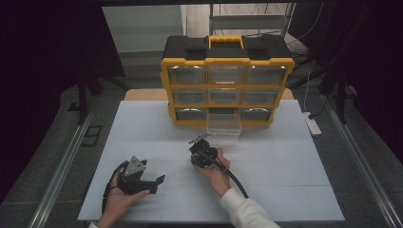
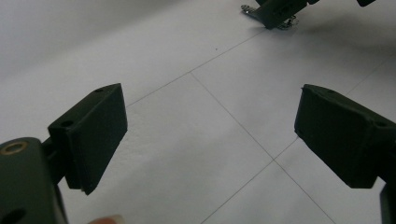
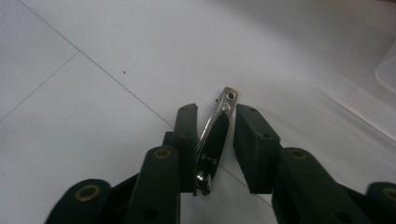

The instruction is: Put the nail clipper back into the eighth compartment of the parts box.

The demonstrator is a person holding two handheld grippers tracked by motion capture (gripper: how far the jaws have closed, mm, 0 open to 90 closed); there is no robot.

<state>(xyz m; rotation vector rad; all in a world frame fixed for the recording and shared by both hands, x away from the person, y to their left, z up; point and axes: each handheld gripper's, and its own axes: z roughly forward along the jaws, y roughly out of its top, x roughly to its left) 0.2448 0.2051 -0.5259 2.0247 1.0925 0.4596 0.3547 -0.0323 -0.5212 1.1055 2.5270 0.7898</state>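
A silver nail clipper (image 3: pixel 215 135) sits between the jaws of my right gripper (image 3: pixel 214 114), which is shut on it just above the white table. In the high view the right gripper (image 1: pixel 201 146) is at the table's middle with the nail clipper (image 1: pixel 198 139) sticking out toward the far side. A clear drawer (image 1: pixel 224 128) stands pulled out of the bottom row of the yellow and black organizer (image 1: pixel 227 61), just beyond it. My left gripper (image 1: pixel 158 181) rests at the front left, open and holding nothing, with its pads (image 2: pixel 95 135) wide apart.
The white table (image 1: pixel 285 156) has thin seam lines. The organizer's other clear drawers are pushed in. A white power strip (image 1: pixel 312 124) lies off the table's right edge. The clear drawer's rim (image 3: pixel 387 65) shows at the right of the right gripper view.
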